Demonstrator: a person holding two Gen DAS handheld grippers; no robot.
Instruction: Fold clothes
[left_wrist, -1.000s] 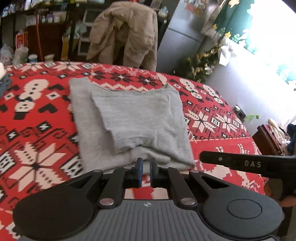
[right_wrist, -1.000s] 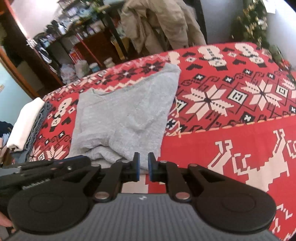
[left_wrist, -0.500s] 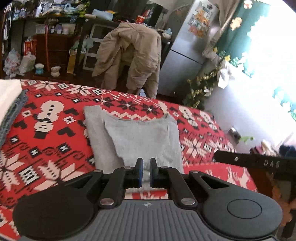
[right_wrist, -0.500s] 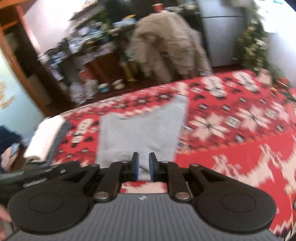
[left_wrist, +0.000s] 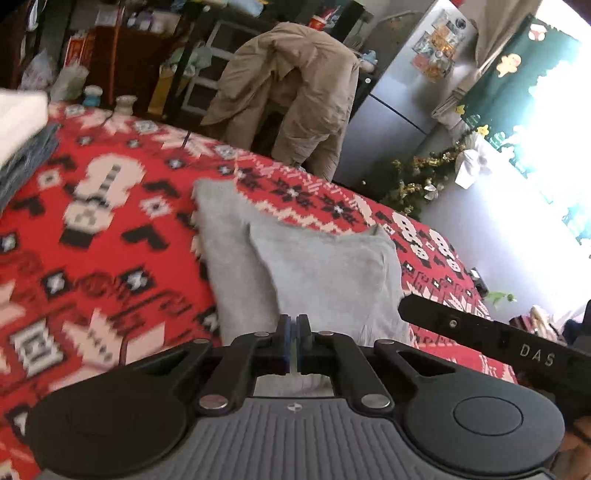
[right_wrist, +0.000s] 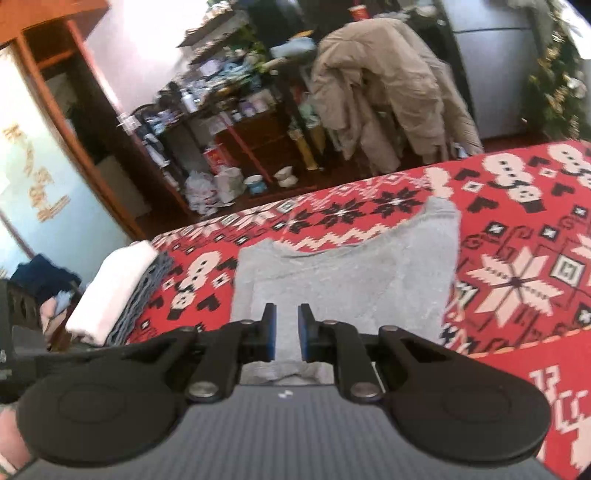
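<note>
The left claw (left_wrist: 294, 341) is seen pressed together, its blue pads nearly meeting with nothing visible between them. The right claw (right_wrist: 287, 332) is held slightly spread, a narrow gap between its pads; grey fabric is seen through the gap, but whether the pads touch it cannot be told.

A grey sweater (left_wrist: 314, 273) is laid folded on a surface covered by a red blanket (left_wrist: 110, 258) patterned with white snowflakes and snowmen. One narrower layer is folded over a wider one, and a rumpled edge is seen just beneath both claws.

In the left wrist view alone, the black arm of the other tool, marked "DAS" (left_wrist: 498, 336), is shown at the right, with a bright window (left_wrist: 554, 147) and a silver fridge (left_wrist: 399, 92) behind. In the right wrist view alone, a stack of folded white and blue-grey clothes (right_wrist: 118, 291) is shown fully at the blanket's left edge, well apart from the sweater, with cluttered shelves (right_wrist: 221, 110) beyond. A beige coat draped over a chair (right_wrist: 388, 92) is seen in both views
</note>
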